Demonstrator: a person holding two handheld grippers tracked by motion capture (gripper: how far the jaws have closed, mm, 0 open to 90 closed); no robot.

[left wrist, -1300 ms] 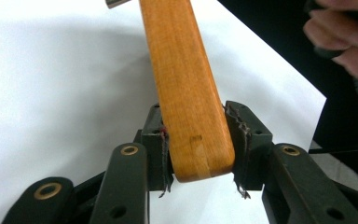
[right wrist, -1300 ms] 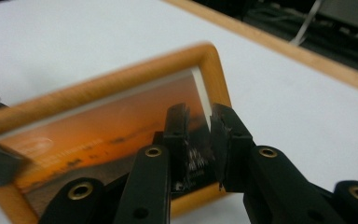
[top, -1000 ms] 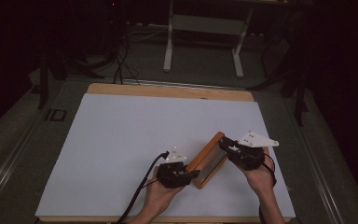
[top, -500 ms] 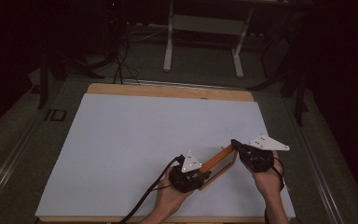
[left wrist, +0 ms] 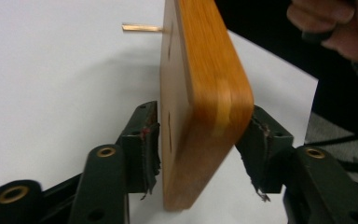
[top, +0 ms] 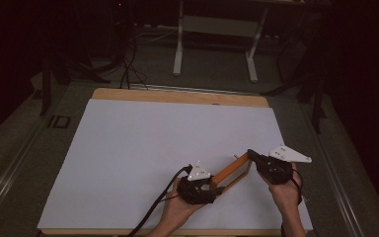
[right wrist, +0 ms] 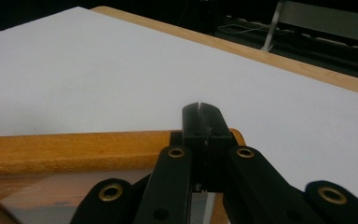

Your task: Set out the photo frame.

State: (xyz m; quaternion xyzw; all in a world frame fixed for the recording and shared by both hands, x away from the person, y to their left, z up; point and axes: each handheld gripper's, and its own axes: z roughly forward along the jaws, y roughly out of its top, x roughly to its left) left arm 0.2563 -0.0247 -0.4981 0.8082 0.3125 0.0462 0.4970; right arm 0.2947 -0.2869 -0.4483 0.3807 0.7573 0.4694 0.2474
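On the white sheet (top: 143,148), both hand-held grippers flank an unlabelled wooden frame (top: 233,170): left (top: 216,186) apart, right (top: 251,155) together

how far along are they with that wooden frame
Done: the wooden frame is up on its edge on the white table. In hand: the right gripper is shut on one end; the left gripper straddles the other, its jaws just opened. Left: setting it down or standing it, apparently.
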